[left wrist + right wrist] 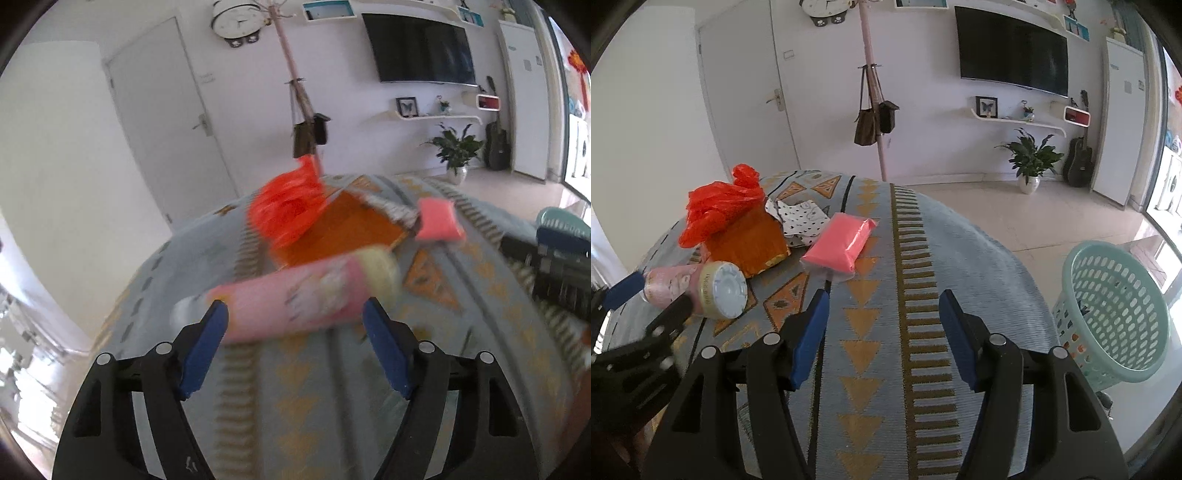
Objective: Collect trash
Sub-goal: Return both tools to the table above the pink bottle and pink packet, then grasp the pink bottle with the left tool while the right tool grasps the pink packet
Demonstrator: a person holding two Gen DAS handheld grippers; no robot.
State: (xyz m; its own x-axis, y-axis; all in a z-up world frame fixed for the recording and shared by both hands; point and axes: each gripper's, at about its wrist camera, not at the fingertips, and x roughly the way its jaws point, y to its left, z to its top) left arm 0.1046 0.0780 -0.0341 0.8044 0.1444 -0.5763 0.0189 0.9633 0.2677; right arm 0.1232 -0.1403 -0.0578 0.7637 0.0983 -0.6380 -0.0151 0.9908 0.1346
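A pink bottle with a pale cap (295, 299) lies on its side on the patterned tablecloth (332, 387). My left gripper (295, 325) is open, its blue fingers on either side of the bottle, which also shows in the right wrist view (698, 286). Behind it lie a red plastic bag (284, 206), an orange packet (340, 232), a pink pouch (439, 219) and a dotted wrapper (801, 218). My right gripper (882, 314) is open and empty over the cloth, short of the pink pouch (842, 240).
A teal plastic basket (1115, 314) stands on the floor to the right of the table. A coat stand with hanging bags (873, 110), a potted plant (1030, 158) and a wall television are behind.
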